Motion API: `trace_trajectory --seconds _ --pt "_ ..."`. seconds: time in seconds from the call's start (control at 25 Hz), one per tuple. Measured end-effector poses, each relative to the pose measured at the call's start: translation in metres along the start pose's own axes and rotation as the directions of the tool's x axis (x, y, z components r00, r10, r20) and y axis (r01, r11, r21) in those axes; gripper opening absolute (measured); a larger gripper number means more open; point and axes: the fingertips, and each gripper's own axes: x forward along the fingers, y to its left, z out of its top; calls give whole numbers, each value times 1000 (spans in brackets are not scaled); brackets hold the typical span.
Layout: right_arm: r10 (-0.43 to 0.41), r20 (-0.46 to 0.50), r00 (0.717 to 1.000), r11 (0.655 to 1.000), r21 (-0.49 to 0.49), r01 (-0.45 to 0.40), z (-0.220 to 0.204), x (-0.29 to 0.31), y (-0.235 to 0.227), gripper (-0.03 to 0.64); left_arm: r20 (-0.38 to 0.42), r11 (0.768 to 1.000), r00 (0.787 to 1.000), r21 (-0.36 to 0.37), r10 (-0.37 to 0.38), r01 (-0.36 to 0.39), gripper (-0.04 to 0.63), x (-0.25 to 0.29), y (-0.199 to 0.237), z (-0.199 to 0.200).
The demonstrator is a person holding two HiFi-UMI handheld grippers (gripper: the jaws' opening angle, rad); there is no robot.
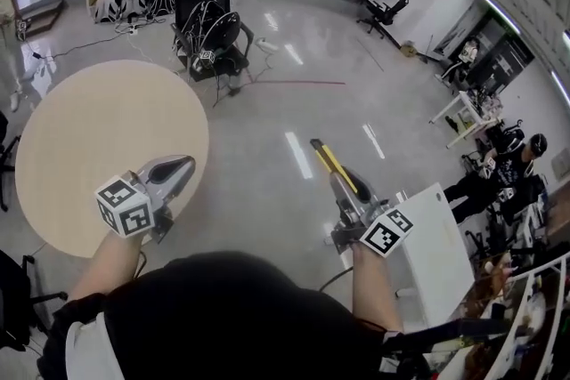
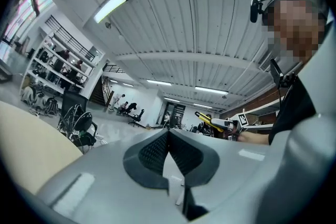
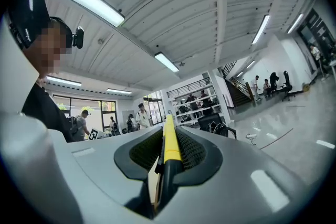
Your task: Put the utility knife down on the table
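Note:
A yellow and black utility knife point(image 1: 334, 165) sticks out forward from my right gripper point(image 1: 346, 188), which is shut on it over the bare floor, to the right of the table. In the right gripper view the knife point(image 3: 169, 150) runs between the two dark pads, pointing level ahead. My left gripper point(image 1: 176, 166) hangs over the right edge of the round beige table point(image 1: 98, 147). Its pads meet at the tips with nothing between them point(image 2: 168, 136). From the left gripper view the knife point(image 2: 209, 120) shows far off at the right.
A black office chair point(image 1: 209, 36) stands beyond the table, with shelves and bags behind it. A white desk point(image 1: 436, 249) is close at my right, and people sit at cluttered desks point(image 1: 499, 169) further right. The table edge point(image 2: 31, 149) lies low at left.

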Motion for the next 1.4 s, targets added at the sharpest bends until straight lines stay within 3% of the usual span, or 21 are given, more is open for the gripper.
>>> trace_trajectory --seconds 0.16,0.28,0.52,0.76,0.96,1.16,1.4 --pt "92 -12 996 996 -9 -92 16 7 -64 92 51 992 991 29 121 -123 -2 35 3 -3" --pt "175 -40 984 984 -8 -175 28 14 -102 92 104 975 970 19 218 -221 -2 56 -3 -6" --pt "336 -104 936 942 37 -334 47 58 -168 92 165 931 918 -7 361 -365 -2 101 -7 -14" --pt "443 -160 882 897 84 -435 47 143 -194 92 159 882 869 -25 468 -471 -2 108 22 -17" --pt "510 -211 834 860 99 -501 28 247 -185 92 179 852 835 -51 521 -521 -2 96 92 -13" --pt "558 -274 784 828 120 -547 1 388 -166 92 189 835 814 -114 549 -538 -2 83 202 -3" --pt "610 -316 726 789 167 -591 -28 551 -141 92 174 797 778 -163 603 -582 -2 58 318 10"
